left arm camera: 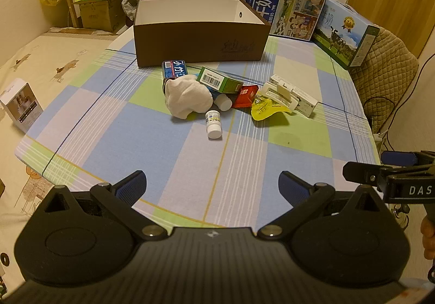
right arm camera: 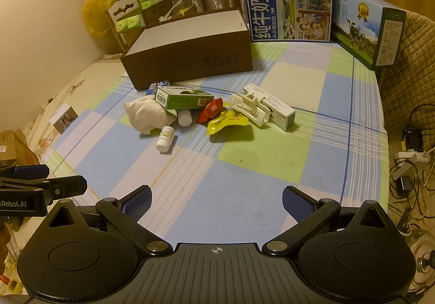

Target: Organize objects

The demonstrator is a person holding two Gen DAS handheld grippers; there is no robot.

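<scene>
A brown open box (left arm camera: 201, 43) (right arm camera: 190, 59) with a white inside stands at the far side of the checked tablecloth (left arm camera: 190, 157). In front of it lies a heap: a white cloth (left arm camera: 187, 99) (right arm camera: 148, 113), a green carton (left arm camera: 220, 81) (right arm camera: 185, 99), a blue carton (left arm camera: 175, 69), a small white bottle (left arm camera: 214, 124) (right arm camera: 165, 138), a red sachet (left arm camera: 246, 95) (right arm camera: 210, 110), a yellow pouch (left arm camera: 265, 109) (right arm camera: 227, 122), a white clip (left arm camera: 278, 94) (right arm camera: 250, 108) and a white carton (left arm camera: 304, 103) (right arm camera: 280, 113). My left gripper (left arm camera: 212, 190) and right gripper (right arm camera: 217, 204) hover open and empty over the near edge.
Two milk cartons (left arm camera: 285, 10) (right arm camera: 367, 29) stand at the back right of the table. A small white box (left arm camera: 21, 107) lies on the bed to the left. A quilted chair (left arm camera: 386, 73), a power strip and cables (right arm camera: 410, 165) sit to the right.
</scene>
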